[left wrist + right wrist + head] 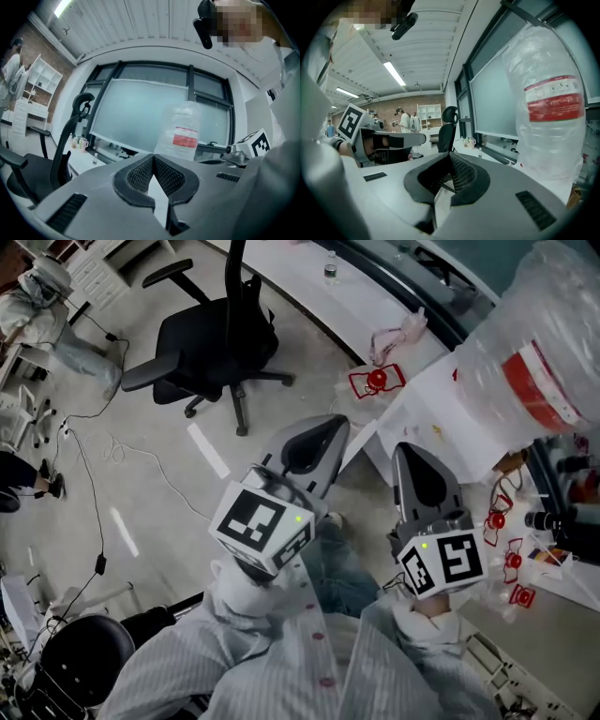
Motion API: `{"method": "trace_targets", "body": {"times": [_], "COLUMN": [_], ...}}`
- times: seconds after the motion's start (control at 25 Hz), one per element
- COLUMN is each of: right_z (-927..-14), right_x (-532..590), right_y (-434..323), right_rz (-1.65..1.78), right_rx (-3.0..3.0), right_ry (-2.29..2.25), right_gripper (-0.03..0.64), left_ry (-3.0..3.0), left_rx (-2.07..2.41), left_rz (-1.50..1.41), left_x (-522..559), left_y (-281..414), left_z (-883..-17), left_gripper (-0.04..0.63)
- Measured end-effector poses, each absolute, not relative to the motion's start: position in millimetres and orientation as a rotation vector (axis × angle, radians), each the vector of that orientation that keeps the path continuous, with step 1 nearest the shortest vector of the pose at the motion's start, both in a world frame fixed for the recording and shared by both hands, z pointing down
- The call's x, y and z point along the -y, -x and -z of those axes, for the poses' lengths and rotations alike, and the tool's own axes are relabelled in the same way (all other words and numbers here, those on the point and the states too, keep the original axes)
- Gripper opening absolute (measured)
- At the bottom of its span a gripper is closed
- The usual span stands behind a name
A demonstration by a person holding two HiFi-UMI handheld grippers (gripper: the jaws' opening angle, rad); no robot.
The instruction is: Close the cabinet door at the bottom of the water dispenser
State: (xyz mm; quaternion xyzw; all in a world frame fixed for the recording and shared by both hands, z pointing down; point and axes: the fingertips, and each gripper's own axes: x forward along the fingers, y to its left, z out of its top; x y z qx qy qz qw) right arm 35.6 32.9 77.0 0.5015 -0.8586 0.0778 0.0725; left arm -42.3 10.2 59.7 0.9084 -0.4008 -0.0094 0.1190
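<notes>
Both closed: left tool [153, 159], right tool [449, 157] (jaws touching, nothing held).

Big bottle [525, 343] partly off-frame

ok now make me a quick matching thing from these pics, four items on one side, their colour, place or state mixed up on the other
Things:
1. chair
2. big water jug
3. small bottle
4. left gripper

Descriptions:
a. jaws together, nothing between them
b. black, with armrests
c. red label under clear plastic wrap
d. standing on the white counter

Pairs: 1-b, 2-c, 3-d, 4-a
</notes>
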Motion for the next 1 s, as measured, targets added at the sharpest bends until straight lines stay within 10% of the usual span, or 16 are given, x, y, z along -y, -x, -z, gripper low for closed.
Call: {"method": "trace_targets", "body": {"times": [1.0], "right_z": [-120], "right_x": [58], "right_y": [-34], "right_rz": [-0.384], "right_rx": [2.336], "right_ry": [-1.759], "right_gripper": [0.012], "left_ry": [-2.703], "left_rx": [0.82], "left_rz": [-0.108], "left_x": [96], "left_y": [31], "left_z": [-104], "left_gripper": [0.011]}}
